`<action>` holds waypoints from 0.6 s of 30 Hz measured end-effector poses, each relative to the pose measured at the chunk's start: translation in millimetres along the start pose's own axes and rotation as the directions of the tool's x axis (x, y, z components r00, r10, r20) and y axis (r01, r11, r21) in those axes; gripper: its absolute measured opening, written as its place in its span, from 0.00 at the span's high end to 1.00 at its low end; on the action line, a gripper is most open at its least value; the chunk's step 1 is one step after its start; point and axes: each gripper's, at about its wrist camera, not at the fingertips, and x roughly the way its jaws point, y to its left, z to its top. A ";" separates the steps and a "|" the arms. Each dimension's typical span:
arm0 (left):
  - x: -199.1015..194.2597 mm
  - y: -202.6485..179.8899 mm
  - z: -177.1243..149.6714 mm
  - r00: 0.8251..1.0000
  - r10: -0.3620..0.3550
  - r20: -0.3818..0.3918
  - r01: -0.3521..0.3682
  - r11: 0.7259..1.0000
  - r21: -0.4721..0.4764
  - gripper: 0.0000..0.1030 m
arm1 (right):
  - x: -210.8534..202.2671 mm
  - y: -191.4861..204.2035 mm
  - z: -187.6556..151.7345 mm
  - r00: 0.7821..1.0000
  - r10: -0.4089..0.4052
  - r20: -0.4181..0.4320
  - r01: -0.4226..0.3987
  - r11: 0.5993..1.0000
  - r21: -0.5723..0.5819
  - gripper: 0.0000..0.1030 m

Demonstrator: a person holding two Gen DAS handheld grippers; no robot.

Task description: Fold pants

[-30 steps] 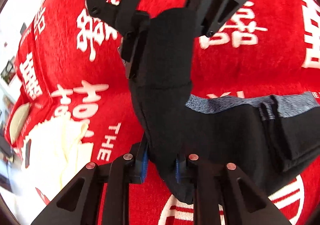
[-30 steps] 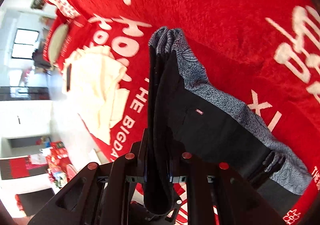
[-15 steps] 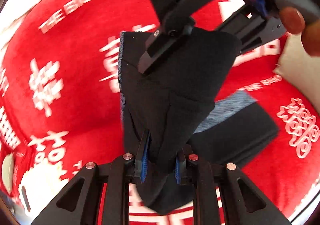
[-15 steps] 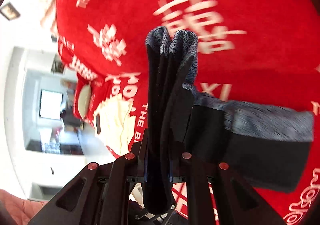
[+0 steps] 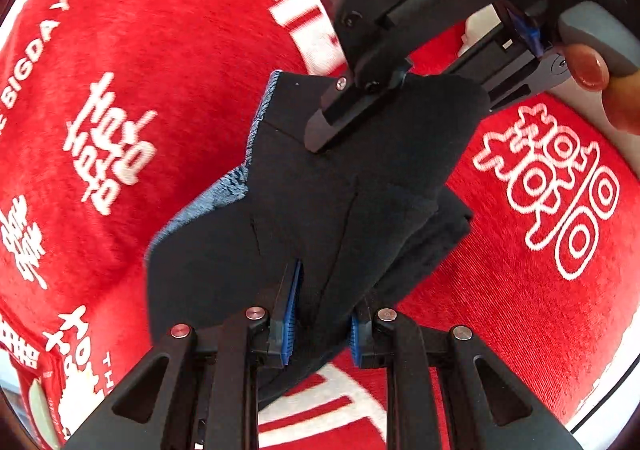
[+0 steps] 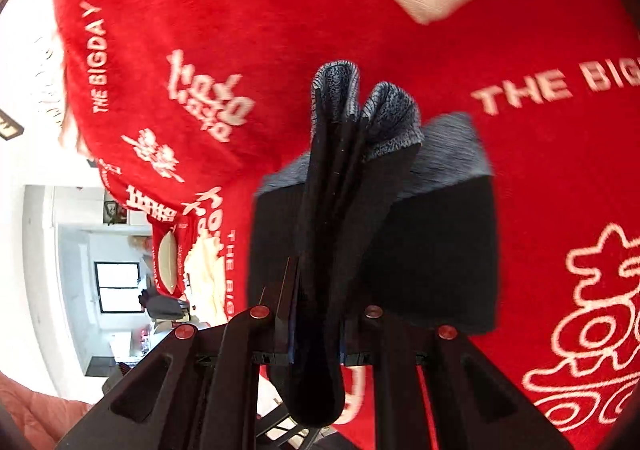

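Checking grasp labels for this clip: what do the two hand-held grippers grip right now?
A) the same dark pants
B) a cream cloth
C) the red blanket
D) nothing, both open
A: the left hand-held gripper and right hand-held gripper both clamp the dark pants.

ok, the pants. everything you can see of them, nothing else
The pants are black, soft knit-looking fabric with a mottled grey-blue waistband, already folded into a thick multi-layer bundle. Both tongs are shut on them: the left tongs pinch a near edge, the right tongs clamp a stacked fold, with waistband loops sticking out past them. The bundle hangs between the two over the red blanket; whether its lower part touches the blanket cannot be told.
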 end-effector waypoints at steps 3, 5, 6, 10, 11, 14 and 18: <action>14.0 -13.7 -3.1 1.000 0.008 -0.030 -0.008 1.000 0.021 0.79 | 5.3 -26.4 -1.8 1.000 -0.019 -0.008 0.019 1.000 0.018 0.85; 21.8 -20.0 -6.1 0.999 0.011 -0.045 -0.009 1.000 0.029 0.79 | 10.9 -42.7 -4.5 0.999 -0.037 -0.015 0.037 0.999 0.031 0.85; 23.3 -21.9 -7.4 0.999 0.013 -0.046 -0.012 0.999 0.034 0.79 | 12.0 -49.7 -7.3 0.999 -0.039 -0.016 0.039 0.999 0.037 0.85; 23.2 -28.0 -10.5 0.998 0.036 -0.047 -0.032 0.997 0.071 0.73 | 13.5 -67.9 -15.2 0.999 -0.036 0.000 0.036 0.998 0.058 0.82; 21.2 -25.5 -9.7 0.998 0.028 -0.055 -0.024 0.997 0.068 0.72 | 12.9 -67.6 -15.8 0.999 -0.046 0.005 0.046 0.997 0.057 0.82; 10.4 -11.8 -8.4 0.998 0.001 -0.069 0.001 1.000 0.017 0.38 | 9.4 -58.8 -14.9 0.994 -0.105 0.002 0.105 0.994 0.040 0.70; -11.0 37.3 -8.2 0.997 -0.065 -0.046 0.060 0.994 -0.093 0.29 | -7.3 -33.1 -7.8 0.965 -0.261 0.036 0.262 0.964 -0.046 0.52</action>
